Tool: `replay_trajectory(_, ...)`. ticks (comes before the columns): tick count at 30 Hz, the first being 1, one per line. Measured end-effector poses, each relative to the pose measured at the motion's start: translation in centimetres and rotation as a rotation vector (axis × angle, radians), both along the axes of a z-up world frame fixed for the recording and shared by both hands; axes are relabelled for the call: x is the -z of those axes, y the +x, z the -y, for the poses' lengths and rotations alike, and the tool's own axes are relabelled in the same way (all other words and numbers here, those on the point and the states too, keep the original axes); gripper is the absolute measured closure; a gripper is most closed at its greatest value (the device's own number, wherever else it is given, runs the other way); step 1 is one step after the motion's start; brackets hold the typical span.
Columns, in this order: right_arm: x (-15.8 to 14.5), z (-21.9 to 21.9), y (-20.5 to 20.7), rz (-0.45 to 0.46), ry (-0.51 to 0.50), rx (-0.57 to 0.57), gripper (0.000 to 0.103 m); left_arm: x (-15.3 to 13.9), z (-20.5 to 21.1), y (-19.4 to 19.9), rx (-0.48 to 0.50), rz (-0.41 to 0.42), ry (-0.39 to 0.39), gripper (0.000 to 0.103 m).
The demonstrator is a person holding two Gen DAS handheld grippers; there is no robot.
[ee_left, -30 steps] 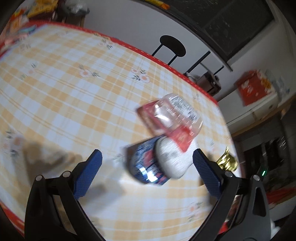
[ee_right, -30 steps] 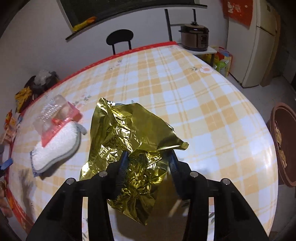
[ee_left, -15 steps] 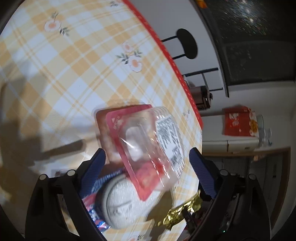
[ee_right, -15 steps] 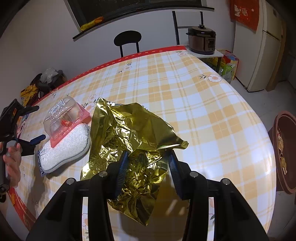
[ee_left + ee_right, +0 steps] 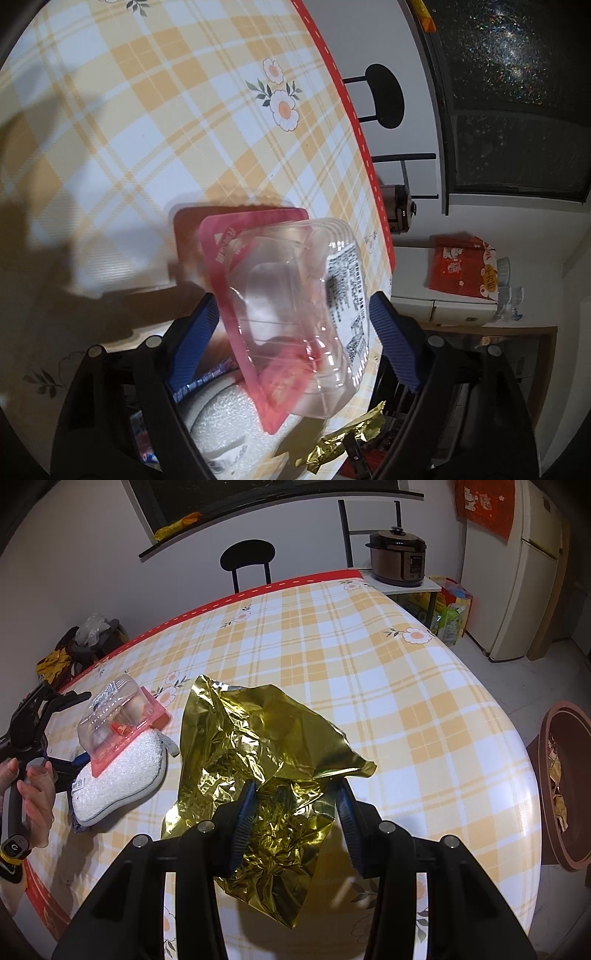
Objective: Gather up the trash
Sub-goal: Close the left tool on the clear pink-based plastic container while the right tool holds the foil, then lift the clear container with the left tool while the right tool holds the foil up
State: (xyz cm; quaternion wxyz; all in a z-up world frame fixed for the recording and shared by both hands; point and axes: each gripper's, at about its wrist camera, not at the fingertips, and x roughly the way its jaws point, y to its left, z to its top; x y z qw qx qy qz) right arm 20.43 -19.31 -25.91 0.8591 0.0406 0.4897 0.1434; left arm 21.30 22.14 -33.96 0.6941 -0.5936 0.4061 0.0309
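A clear plastic clamshell box on a pink tray [image 5: 295, 295] lies tilted on a white foam pouch [image 5: 229, 417], which rests on a blue wrapper [image 5: 140, 435]. My left gripper [image 5: 291, 306] straddles the box and its jaws are closing. The blue pads stand close beside the box on each side, and I see no press on it. In the right wrist view the box [image 5: 114, 709] and pouch [image 5: 118, 775] sit at the table's left, with a person's hand [image 5: 33, 794] behind them. My right gripper [image 5: 295, 794] is shut on a crumpled gold foil wrapper [image 5: 258, 746].
The table carries a yellow checked cloth with a red border [image 5: 258, 590]. A brown bin [image 5: 561, 782] stands on the floor to the right. Beyond the far edge are a black chair [image 5: 247, 557], a rice cooker [image 5: 399, 557] and a fridge [image 5: 535, 572].
The left gripper has dropped toward the clamshell box, rolled, and narrowed its jaws around it. The right gripper and the gold foil have kept still.
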Motion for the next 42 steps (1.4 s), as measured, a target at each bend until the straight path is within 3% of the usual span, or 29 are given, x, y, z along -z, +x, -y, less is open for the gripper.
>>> replay_trajectory(2,0.0,0.1,0.0,0.0,0.001,0.0,0.059,0.2,0.1,0.1,0.005,-0.009,0.003,0.023)
replay_trajectory(4,0.0,0.1,0.1,0.002,0.003,-0.001,0.059,0.4,0.2,0.1,0.007,-0.013,-0.007,0.03)
replay_trajectory(6,-0.1,0.1,0.1,0.003,0.002,-0.003,0.059,0.7,0.2,0.1,0.011,-0.002,-0.033,0.045)
replay_trajectory(9,-0.3,0.2,0.1,0.007,0.006,-0.003,0.059,0.1,0.2,0.1,0.011,0.028,-0.016,0.053)
replay_trajectory(19,-2.0,0.1,-0.1,0.038,0.044,-0.005,0.059,-5.2,-0.3,-0.7,0.031,0.17,0.069,0.055)
replay_trajectory(26,-3.5,-0.3,-0.9,0.073,0.059,-0.029,0.059,-9.8,-0.5,-3.5,0.045,0.232,0.215,0.055)
replay_trajectory(36,-4.8,-0.7,-2.6,0.091,0.075,-0.066,0.059,-12.6,-1.2,-9.4,0.01,0.239,0.313,0.055)
replay_trajectory(42,-5.6,-1.1,-3.8,0.102,0.088,-0.093,0.059,-14.4,-0.5,-12.6,0.014,0.219,0.428,0.056)
